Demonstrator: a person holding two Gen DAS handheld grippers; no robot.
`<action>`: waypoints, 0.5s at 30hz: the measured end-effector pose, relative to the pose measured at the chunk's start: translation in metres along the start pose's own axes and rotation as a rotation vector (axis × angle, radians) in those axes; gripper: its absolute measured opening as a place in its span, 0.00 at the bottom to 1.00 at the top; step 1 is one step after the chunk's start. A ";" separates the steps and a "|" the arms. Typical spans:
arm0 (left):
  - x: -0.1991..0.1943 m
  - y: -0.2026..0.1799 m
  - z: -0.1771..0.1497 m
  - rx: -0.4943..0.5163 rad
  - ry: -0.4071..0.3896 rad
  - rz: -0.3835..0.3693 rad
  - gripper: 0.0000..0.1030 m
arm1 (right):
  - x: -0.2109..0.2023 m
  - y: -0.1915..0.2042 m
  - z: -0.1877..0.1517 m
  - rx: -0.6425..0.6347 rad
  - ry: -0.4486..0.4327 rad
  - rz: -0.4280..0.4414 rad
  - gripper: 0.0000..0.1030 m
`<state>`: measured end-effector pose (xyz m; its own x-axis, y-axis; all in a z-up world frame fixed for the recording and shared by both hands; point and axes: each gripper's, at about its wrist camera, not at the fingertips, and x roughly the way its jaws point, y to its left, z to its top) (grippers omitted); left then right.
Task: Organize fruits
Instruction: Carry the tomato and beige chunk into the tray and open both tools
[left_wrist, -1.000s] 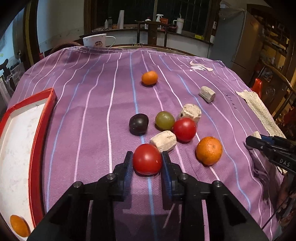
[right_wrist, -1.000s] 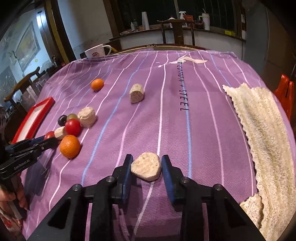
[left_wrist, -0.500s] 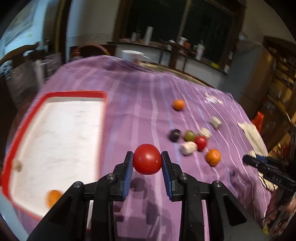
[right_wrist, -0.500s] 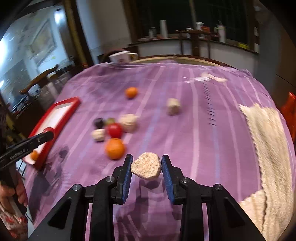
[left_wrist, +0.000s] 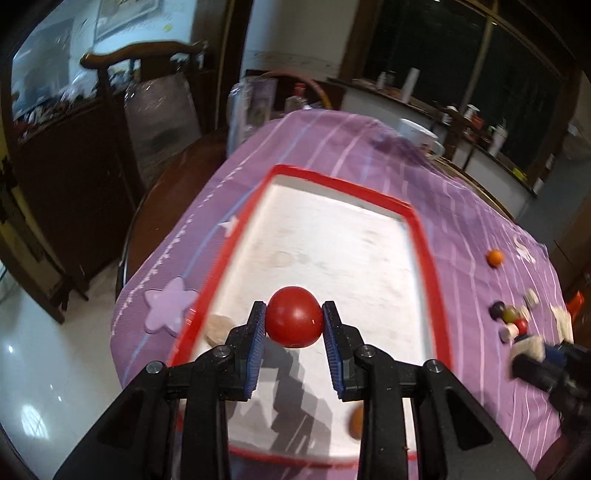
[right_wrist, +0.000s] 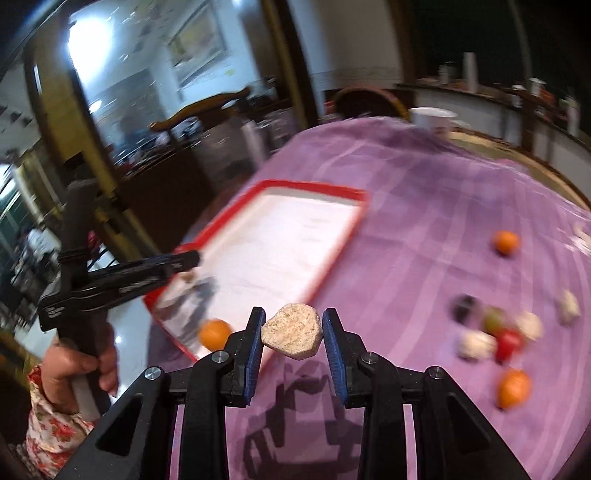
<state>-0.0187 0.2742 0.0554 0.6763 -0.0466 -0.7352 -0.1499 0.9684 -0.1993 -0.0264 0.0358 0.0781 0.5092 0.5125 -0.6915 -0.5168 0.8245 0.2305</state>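
Note:
My left gripper is shut on a red tomato and holds it above the near part of the red-rimmed white tray. The tray holds a beige lump at its near left and an orange near the front. My right gripper is shut on a beige stone-like lump, held above the purple cloth just right of the tray. The left gripper shows over the tray's near end in the right wrist view.
On the striped purple cloth lie an orange, a dark plum, a green fruit, a red tomato, several beige lumps and a nearer orange. A white mug stands at the far edge. A wooden chair stands beyond the table.
Both grippers swung left toward the tray. The left gripper carried the tomato from beside the tray to above it. The right gripper followed with its lump, still over the cloth.

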 end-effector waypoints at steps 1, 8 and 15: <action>0.004 0.005 0.003 -0.009 0.006 0.005 0.28 | 0.015 0.010 0.005 -0.008 0.021 0.016 0.34; 0.028 0.016 0.008 -0.016 0.055 0.006 0.29 | 0.087 0.034 0.015 -0.021 0.119 0.029 0.34; 0.038 0.022 0.005 -0.043 0.073 -0.037 0.29 | 0.117 0.027 0.014 0.040 0.166 0.043 0.35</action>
<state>0.0072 0.2947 0.0262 0.6279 -0.1011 -0.7717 -0.1579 0.9543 -0.2536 0.0282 0.1215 0.0130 0.3650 0.5037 -0.7829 -0.5063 0.8132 0.2871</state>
